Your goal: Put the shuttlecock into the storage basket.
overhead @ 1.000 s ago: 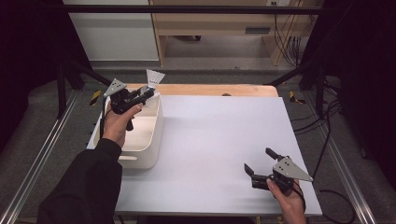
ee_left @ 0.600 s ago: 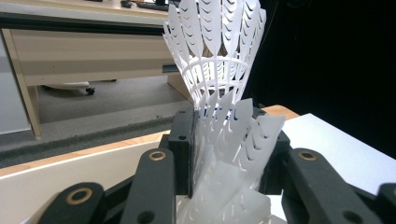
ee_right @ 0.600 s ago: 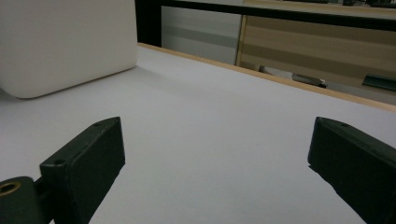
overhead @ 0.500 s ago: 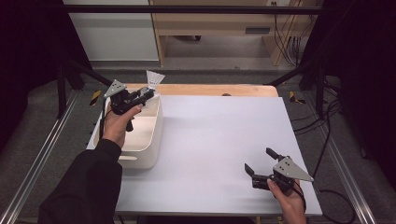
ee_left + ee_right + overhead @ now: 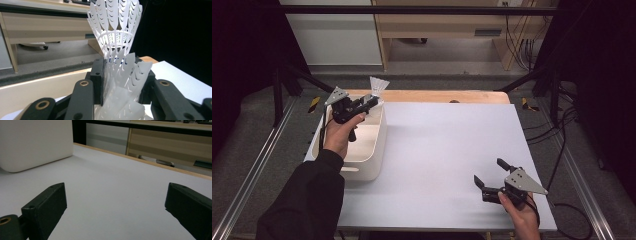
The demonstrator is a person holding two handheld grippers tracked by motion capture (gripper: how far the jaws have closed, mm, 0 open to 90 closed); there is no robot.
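A white plastic shuttlecock (image 5: 378, 86) sticks up from my left gripper (image 5: 373, 101), which is shut on it above the far end of a white bin (image 5: 368, 167) at the table's left. In the left gripper view the feathered skirt (image 5: 113, 27) rises between the black jaws of the left gripper (image 5: 122, 75), and a second translucent skirt seems to overlap it lower down. My right gripper (image 5: 489, 171) rests low near the table's front right corner, open and holding nothing. In the right gripper view the right gripper (image 5: 115, 202) has only bare tabletop between its jaws.
The white tabletop (image 5: 452, 140) stretches between the two hands. A wooden strip (image 5: 437, 96) runs along its far edge. The bin's rounded wall (image 5: 35, 142) lies far ahead of the right gripper. Metal rails and cables flank the table.
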